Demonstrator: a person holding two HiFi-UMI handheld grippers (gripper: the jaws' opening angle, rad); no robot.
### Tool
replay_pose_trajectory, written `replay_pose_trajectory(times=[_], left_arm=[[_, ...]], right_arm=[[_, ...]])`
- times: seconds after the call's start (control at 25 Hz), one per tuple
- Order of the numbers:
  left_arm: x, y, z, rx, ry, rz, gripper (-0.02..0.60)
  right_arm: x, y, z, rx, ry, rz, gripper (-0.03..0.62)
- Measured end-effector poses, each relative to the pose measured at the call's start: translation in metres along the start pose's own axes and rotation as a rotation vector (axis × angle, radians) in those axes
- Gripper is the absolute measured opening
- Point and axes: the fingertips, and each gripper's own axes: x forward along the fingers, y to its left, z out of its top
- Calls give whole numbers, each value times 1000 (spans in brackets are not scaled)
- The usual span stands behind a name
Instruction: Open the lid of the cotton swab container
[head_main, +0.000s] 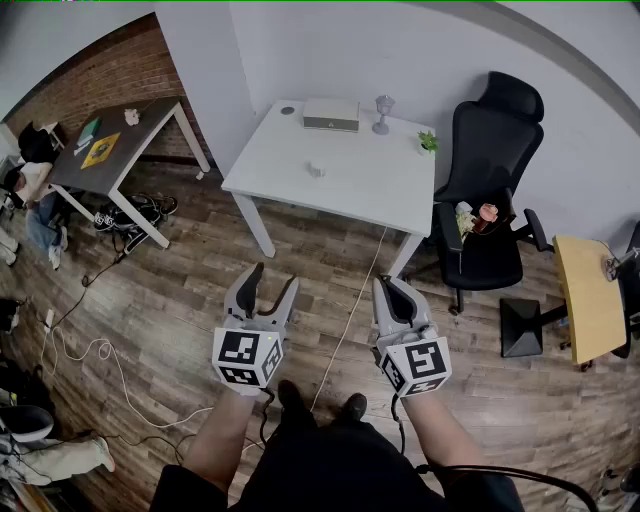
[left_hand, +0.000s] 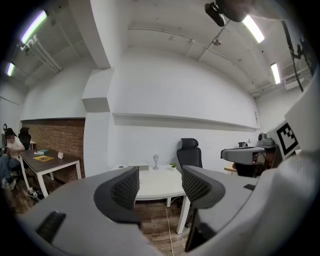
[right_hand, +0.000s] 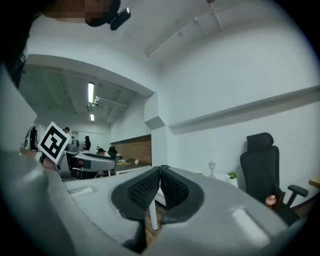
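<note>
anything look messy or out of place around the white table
Nothing on the white table is tipped or spilled. Two oddities nearby: small items sit on the seat of the black chair, and a loose white cable trails across the floor from the table toward the person's shoes.

Me standing on wood floor (head_main: 180, 300), white table (head_main: 350, 185) ahead, well apart from my tongs. Left gripper (head_main: 274, 277) and right gripper (head_main: 392, 285) side by side in front of me, both short of the table. Small container (head_main: 316, 170) near table middle. Along table's far edge, left to right: round disc (head_main: 288, 110), flat box (head_main: 331, 114), goblet-shaped thing (head_main: 383, 113), small potted plant (head_main: 428, 141) at far right corner. Office chair (head_main: 495, 150) just right of the table, small items (head_main: 475, 217) on its seat. Dark table (head_main: 120, 140) far left against brick wall (head_main: 90, 70), shoes (head_main: 135, 212) under it. Wooden desk (head_main: 588, 295) at far right. Cable (head_main: 355, 300) on floor, running from the table toward me, between the grippers
</note>
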Motion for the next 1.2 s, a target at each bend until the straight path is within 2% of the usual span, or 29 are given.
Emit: replay_pose_trajectory(times=[0.44, 0.6, 0.72, 0.8, 1.0, 1.2], left_arm=[[-23, 26, 11, -10, -20, -4, 262], [-30, 47, 15, -2, -48, -16, 262], [-35, 75, 21, 25, -70, -39, 262], [-34, 96, 22, 32, -72, -59, 268], [-24, 149, 19, -2, -73, -93, 273], [0, 174, 7, -44, -61, -106, 273]], right_arm=[[6, 22, 7, -1, -6, -27, 5], [9, 18, 14, -1, -36, -77, 8], [19, 15, 20, -12, -47, -119, 111], [28, 15, 23, -15, -52, -152, 143], [55, 24, 34, -41, -61, -225, 153], [74, 22, 33, -61, -34, -271, 153]])
